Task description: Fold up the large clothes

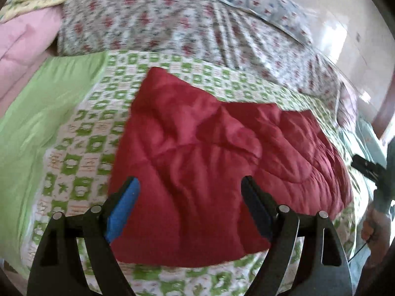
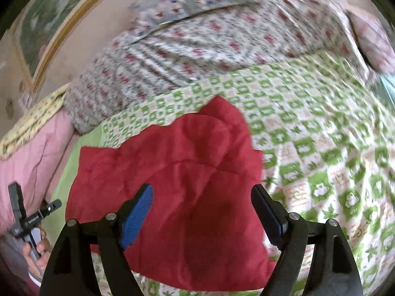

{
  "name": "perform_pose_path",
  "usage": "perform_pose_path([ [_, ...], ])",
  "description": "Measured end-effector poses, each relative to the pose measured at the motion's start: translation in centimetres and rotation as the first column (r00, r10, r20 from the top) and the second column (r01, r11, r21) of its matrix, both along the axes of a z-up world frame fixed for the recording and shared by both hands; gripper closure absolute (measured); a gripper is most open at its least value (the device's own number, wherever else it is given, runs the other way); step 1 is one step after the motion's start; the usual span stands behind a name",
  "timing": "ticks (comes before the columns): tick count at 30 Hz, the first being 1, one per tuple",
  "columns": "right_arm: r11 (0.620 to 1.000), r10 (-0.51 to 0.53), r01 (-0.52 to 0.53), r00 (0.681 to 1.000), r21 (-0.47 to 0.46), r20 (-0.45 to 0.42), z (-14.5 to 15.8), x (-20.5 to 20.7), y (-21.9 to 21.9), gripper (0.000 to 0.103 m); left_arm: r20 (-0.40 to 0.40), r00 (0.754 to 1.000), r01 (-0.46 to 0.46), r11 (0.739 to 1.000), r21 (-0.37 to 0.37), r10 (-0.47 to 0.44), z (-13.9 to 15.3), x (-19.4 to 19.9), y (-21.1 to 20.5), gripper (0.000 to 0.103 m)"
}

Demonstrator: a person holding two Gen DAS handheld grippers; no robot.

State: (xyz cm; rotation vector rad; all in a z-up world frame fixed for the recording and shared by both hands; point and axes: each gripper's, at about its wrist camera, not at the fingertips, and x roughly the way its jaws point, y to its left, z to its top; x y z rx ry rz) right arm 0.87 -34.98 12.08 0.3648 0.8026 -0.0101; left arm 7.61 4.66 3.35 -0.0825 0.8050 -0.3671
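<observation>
Left wrist view shows the green-checked bedspread point(image 1: 81, 128) carrying the red quilted garment point(image 1: 209, 167), long axis crosswise, lying directly ahead of and below both the left gripper point(image 1: 190, 187) and right gripper point(image 2: 202, 194), each spread wide, empty, equally near.

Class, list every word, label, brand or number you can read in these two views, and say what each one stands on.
None can be read.
Green-checked bedsheet: orange lettering in the white squares, too blurred.
Black device in the person's hand, right wrist view: small white print, too small.
Red quilted garment: no text.
</observation>
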Motion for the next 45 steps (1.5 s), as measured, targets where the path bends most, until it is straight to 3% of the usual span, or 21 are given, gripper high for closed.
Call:
perform_pose_path([
  [11,0.979,0.173,-0.178,0.983,-0.099,-0.058,-2.1,1.6,6.7,0.020,0.008,0.990,0.137,0.990,0.032,-0.137,-0.9,-1.8,-4.7,0.018],
  [14,0.969,0.201,-0.213,0.975,-0.127,-0.096,-4.0,2.8,8.2,0.019,-0.030,0.992,0.122,0.991,0.061,-0.121,-2.3,-0.6,-5.2,0.018],
  [18,0.945,0.198,-0.227,0.970,-0.236,-0.140,-6.0,4.7,9.5,0.015,-0.060,0.996,0.069,0.992,0.102,-0.063,-4.0,1.9,-5.0,0.017],
  [23,0.945,0.159,-0.204,0.969,-0.257,-0.187,-6.8,7.9,8.9,0.013,-0.075,0.997,0.046,0.991,0.126,-0.036,-4.2,4.6,-5.5,0.017],
  [25,0.948,0.137,-0.188,0.969,-0.256,-0.205,-7.1,9.5,8.6,0.013,-0.069,0.998,0.022,0.986,0.164,-0.011,-4.4,6.0,-6.0,0.017],
  [32,0.971,0.070,-0.124,0.964,-0.203,-0.256,-8.1,14.3,6.3,0.013,-0.140,0.984,-0.083,0.977,0.195,0.112,-5.2,11.7,-5.6,0.017],
  [39,0.993,0.014,-0.049,0.956,-0.111,-0.291,-9.8,16.9,3.6,0.014,-0.246,0.949,-0.166,0.974,0.151,0.200,-7.2,16.8,-3.9,0.015],
  [45,0.996,-0.006,-0.023,0.950,-0.089,-0.312,-10.8,18.4,2.8,0.013,-0.270,0.937,-0.185,0.971,0.150,0.221,-8.0,18.5,-4.0,0.009],
])
